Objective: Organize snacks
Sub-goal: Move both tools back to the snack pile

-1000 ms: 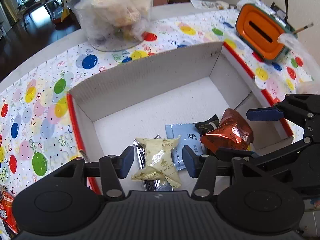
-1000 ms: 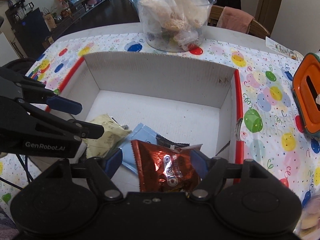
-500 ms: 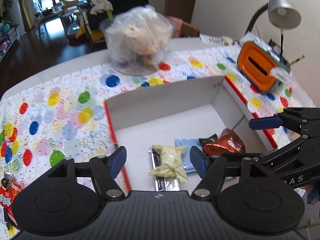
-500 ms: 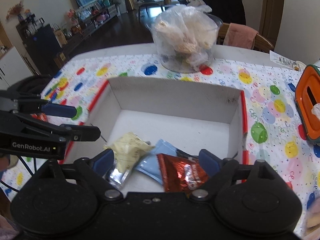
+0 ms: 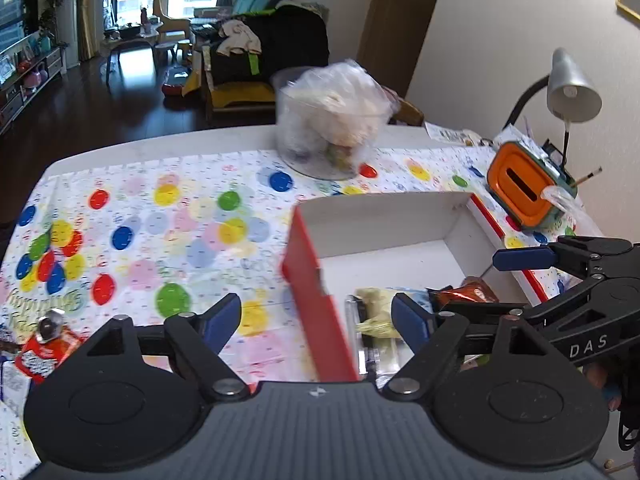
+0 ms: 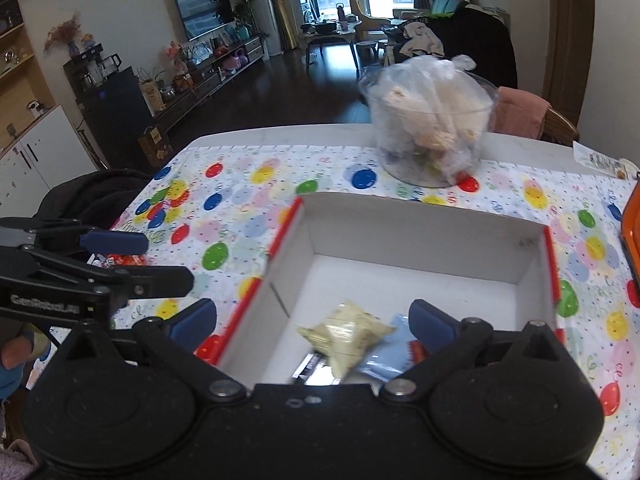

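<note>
I am holding both grippers, left [image 5: 316,314] and right [image 6: 312,322], spread and empty above the box [image 6: 420,236]; snacks [image 6: 346,336] are lying in its near end, one wrapper [image 5: 46,350] waiting on the worktop, left.

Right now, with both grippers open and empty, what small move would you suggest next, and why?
Probably swing the left gripper toward the red snack packet lying on the tablecloth left of the box; the other snacks already lie inside, and its jaws are open.
</note>
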